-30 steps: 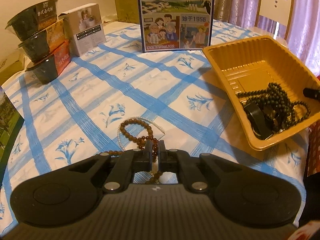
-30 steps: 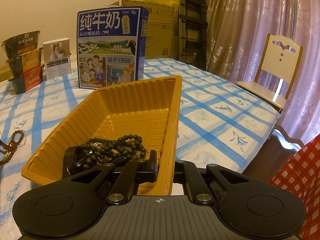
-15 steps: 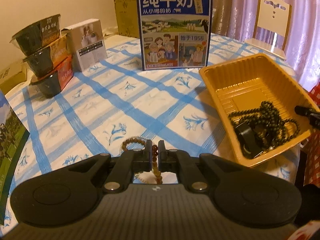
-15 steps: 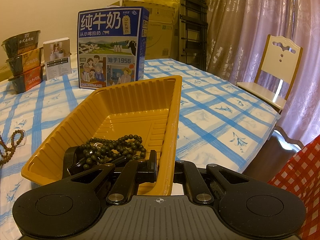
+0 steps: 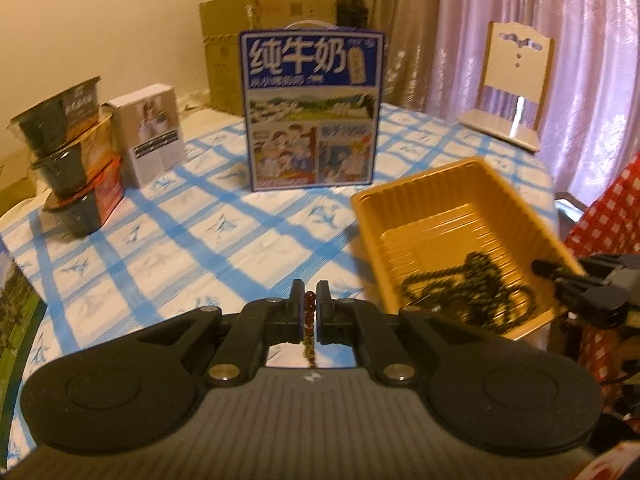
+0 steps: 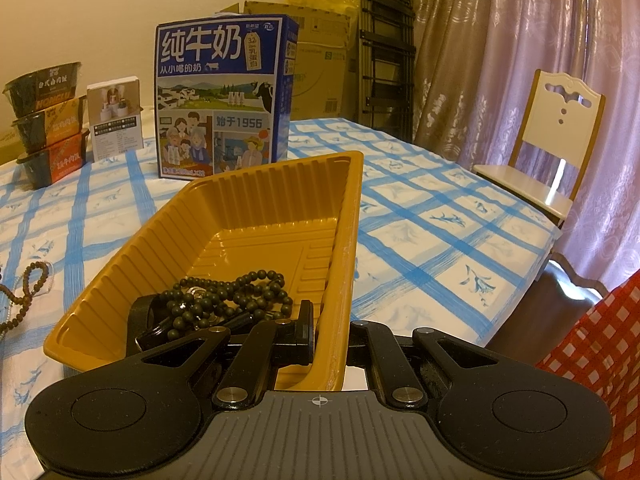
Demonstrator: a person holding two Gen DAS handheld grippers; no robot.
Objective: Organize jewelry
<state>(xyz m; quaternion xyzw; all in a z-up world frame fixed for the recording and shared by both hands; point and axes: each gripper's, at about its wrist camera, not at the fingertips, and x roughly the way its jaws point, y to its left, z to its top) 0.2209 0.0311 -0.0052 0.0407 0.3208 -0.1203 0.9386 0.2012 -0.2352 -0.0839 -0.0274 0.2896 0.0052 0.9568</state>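
1. Beads, round and reddish-brown, run in a strand pinched between my left claw's flat black pads; the rest hangs limp below them, and in the right wrist view its lower loops show at the left edge over the tablecloth.
2. My right claw is clenched on the thin right wall of the ribbed, glossy yellow plastic tray, one finger inside, one outside.
3. That tray sits near the table's right edge; a heap of small dark matte beads and a black band-like piece lie at its near end.
4. Blue-checked, flower-printed cloth covers the table.
5. A boxy blue milk carton stands upright toward the far edge.
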